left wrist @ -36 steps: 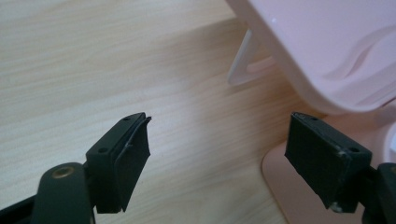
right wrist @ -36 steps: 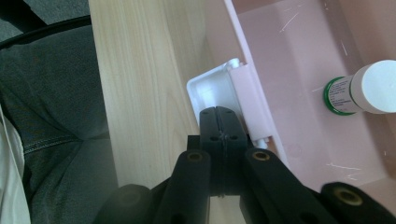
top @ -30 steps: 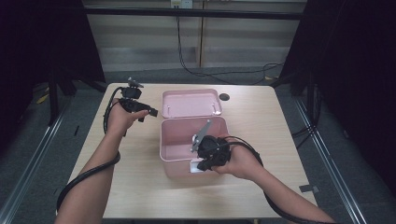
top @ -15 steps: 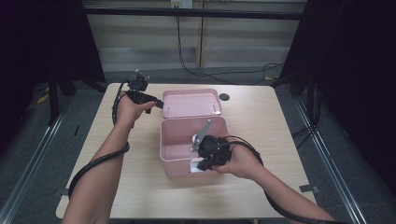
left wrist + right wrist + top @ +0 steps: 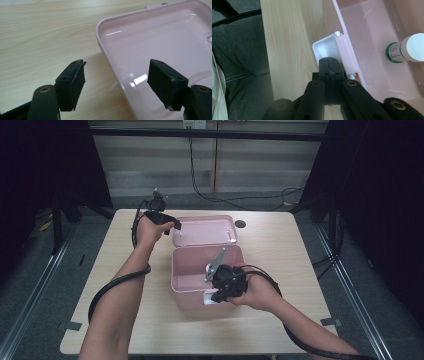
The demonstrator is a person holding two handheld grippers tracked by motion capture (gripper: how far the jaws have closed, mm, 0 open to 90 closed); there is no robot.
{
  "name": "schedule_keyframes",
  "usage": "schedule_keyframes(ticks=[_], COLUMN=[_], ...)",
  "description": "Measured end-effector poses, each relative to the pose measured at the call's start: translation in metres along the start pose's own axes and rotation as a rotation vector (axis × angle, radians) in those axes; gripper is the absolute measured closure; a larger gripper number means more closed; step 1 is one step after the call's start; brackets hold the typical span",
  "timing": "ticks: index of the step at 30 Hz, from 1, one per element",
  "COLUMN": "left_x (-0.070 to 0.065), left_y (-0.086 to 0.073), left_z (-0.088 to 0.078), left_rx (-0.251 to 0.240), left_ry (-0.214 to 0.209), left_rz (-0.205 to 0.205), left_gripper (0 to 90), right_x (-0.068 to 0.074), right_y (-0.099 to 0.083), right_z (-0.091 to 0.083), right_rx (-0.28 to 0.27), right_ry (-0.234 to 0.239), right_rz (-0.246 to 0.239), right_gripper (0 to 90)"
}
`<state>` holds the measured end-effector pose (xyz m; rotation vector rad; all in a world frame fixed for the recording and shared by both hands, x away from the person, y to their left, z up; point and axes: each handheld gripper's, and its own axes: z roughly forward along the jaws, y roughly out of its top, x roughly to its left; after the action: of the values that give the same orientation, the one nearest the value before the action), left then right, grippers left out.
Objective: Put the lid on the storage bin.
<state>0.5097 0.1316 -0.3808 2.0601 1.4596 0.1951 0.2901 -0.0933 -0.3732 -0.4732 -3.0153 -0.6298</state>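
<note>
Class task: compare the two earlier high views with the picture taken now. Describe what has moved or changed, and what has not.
The left gripper has travelled from the table's left side towards the pink lid; its jaws, which have just been closing a little, now straddle the lid's edge without pressing on it. Unchanged: the right gripper, shut at the white latch of the pink box, and the box and lid themselves.

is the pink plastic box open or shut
Open. The pink plastic box shows its bare inside from above, and its flat pink lid lies separately on the wooden table behind it, inner side up.
</note>
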Motion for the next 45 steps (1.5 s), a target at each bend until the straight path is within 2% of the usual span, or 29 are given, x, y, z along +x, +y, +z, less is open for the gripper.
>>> schedule_keyframes(ticks=[6,15,23,25,28,29,31,36,45], left_x=[-0.005,-0.006,-0.004,-0.004,-0.001,-0.001,0.0,-0.001,-0.004], left_y=[0.003,0.005,0.005,0.005,0.007,0.007,0.008,0.009,0.012], left_z=[0.012,0.023,0.028,0.026,0.022,0.022,0.02,0.019,0.009], left_rx=[0.017,0.03,0.043,0.047,0.052,0.051,0.061,0.062,0.044], left_ry=[0.009,0.01,0.029,0.045,0.025,0.02,0.016,0.015,0.026], left_rz=[-0.008,-0.048,-0.076,-0.069,-0.092,-0.103,-0.1,-0.123,-0.128], left_gripper=[36.0,51.3,65.0,70.7,78.5,78.7,79.1,80.3,81.8], right_x=[0.0,-0.001,-0.001,0.0,0.0,0.0,-0.002,-0.001,-0.001], right_y=[0.0,0.0,0.001,0.001,0.002,0.002,0.002,0.002,0.003], right_z=[0.0,0.0,0.001,0.001,0.001,0.001,0.001,0.001,0.002], right_rx=[0.0,-0.003,-0.004,0.002,0.002,0.003,0.004,0.005,0.007], right_ry=[0.001,0.001,0.001,0.0,0.0,0.0,0.003,0.0,-0.002], right_rz=[0.003,0.002,0.001,0.009,0.015,0.013,-0.003,0.002,0.007], right_gripper=[90.0,90.0,90.0,90.0,90.0,90.0,90.0,90.0,90.0])
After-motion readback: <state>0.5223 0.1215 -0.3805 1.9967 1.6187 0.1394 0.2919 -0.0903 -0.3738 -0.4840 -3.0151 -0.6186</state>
